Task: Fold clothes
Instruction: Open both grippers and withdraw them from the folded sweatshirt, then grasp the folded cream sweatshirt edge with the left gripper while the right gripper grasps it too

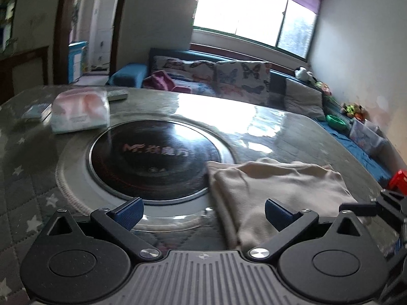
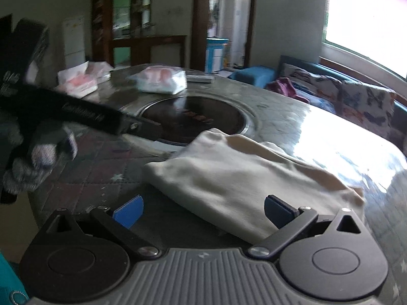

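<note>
A cream garment lies folded on the round table, to the right of the black cooktop disc. In the right wrist view the garment sits just ahead of my fingers. My left gripper is open and empty, above the table at the garment's left edge. My right gripper is open and empty, close over the garment's near edge. The left gripper and the gloved hand that holds it also show at the left of the right wrist view.
A black glass cooktop is set in the table's middle. A tissue pack, a remote and a small box lie at the far side. A sofa with butterfly cushions stands beyond. A red stool is at right.
</note>
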A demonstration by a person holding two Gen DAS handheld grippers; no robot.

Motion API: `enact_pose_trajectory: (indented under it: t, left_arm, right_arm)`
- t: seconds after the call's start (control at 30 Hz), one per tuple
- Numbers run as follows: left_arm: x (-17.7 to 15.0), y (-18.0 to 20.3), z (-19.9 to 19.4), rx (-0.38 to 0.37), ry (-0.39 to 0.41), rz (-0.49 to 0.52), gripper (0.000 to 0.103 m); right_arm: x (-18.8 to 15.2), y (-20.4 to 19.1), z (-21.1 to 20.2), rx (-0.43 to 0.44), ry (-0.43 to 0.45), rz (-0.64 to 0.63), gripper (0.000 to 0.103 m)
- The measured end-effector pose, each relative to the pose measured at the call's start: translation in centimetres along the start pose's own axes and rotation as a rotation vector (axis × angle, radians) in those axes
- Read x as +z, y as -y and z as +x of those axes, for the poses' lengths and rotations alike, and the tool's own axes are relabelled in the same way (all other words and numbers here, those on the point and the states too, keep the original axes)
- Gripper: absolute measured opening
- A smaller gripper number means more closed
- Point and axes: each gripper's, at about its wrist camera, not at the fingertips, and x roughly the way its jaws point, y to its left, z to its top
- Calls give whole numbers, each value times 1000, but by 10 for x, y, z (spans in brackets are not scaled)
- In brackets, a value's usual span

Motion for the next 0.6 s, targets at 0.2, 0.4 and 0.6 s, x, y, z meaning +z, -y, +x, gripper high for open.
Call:
enact_pose_trajectory:
  t: [0.2,0.4,0.6]
  left_arm:
    - [4,-12,4,1,-12,-65,102]
    - [9,-20,13,-42,-47,-156,93]
    - [12,-23,27,-109,-98,-244,90]
  right_arm:
    - [8,-22,18,33,-30,-113,83]
    - [16,-44,36,63,-44,-221,62]
    - [19,-61,54,53,-59,-326,47]
